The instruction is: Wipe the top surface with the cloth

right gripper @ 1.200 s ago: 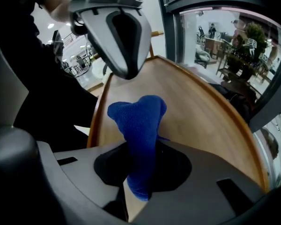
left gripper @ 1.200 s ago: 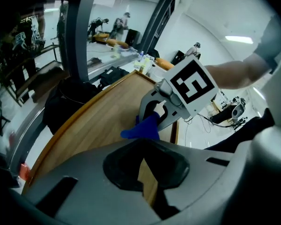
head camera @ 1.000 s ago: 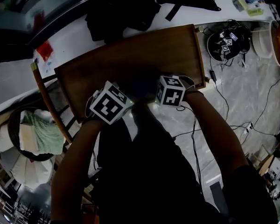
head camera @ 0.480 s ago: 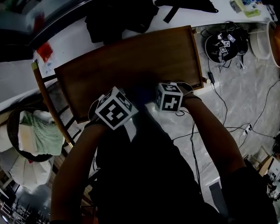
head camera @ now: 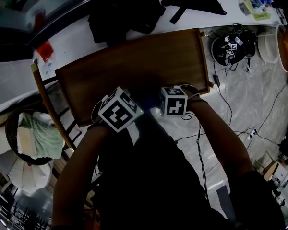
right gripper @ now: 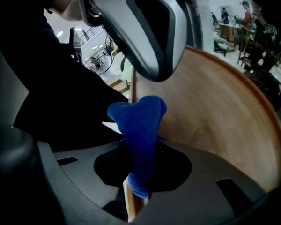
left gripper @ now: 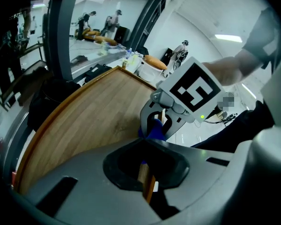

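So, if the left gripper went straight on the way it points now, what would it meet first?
Probably the blue cloth pinched in the right gripper, which faces it just ahead above the wooden table; exact depth is unclear.

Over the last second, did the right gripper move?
Yes. Judged against the wooden table, the right gripper has slid slightly back toward the person, further across the table's near edge. It is shut on the blue cloth.

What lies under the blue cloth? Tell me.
The blue cloth, clamped in the right gripper, sits over the wooden tabletop at its near edge. The wood right beneath the cloth is covered.
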A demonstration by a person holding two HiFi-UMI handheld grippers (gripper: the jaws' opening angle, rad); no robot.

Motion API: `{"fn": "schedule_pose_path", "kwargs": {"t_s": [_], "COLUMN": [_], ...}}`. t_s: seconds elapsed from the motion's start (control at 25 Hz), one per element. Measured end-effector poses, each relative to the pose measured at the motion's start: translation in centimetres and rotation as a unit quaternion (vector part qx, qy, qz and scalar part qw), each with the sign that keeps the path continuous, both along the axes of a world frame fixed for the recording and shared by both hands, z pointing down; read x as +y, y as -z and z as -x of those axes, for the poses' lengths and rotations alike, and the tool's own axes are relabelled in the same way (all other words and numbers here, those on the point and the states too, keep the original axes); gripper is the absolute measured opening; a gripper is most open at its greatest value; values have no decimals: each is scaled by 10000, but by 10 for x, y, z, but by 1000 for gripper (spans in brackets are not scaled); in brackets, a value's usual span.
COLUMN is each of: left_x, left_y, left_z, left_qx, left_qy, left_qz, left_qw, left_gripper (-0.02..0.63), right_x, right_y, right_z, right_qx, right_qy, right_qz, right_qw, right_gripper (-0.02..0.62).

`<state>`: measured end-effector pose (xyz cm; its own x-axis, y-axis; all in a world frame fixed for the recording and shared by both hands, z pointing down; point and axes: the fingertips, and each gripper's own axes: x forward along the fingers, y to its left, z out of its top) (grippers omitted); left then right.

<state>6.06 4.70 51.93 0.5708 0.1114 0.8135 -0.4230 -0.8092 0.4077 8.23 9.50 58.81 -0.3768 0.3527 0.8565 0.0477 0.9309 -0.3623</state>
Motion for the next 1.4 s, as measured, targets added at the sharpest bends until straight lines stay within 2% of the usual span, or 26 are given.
{"fn": "schedule_pose_path", "kwargs": {"t_s": [0.12, 0.28, 0.4, 0.52, 0.76, 1.12, 1.4], "left_x": [-26, -75, -105, -123, -126, -110, -86], "left_y": [4, 12, 13, 8, 3, -15, -22], "left_z": [3, 9, 8, 7, 3, 9, 1], "left_qx": [17, 40, 123, 142, 193, 18, -30], "left_qy": [251, 732, 1048, 1267, 1267, 1206, 1027], "left_qz": [-176, -463, -523, -472, -366, -181, -51], "left_qw": [9995, 9962, 9930, 9907, 9911, 9925, 9947], "left_gripper": [11, 11, 11, 11, 11, 11, 11], "right_x": [-49, -142, -190, -217, -223, -219, -167], "right_y": [18, 32, 24, 13, 6, 3, -2], "right_z": [5, 5, 4, 5, 6, 6, -11], "right_qx": [-275, -271, -141, -14, -13, 65, -23], "right_qy": [-363, -620, -629, -549, -472, -527, -707], "right_qz": [-505, -1423, -1698, -1796, -1753, -1663, -1424], "right_qw": [9977, 9875, 9834, 9822, 9834, 9846, 9873], "right_gripper": [89, 89, 89, 89, 89, 89, 89]}}
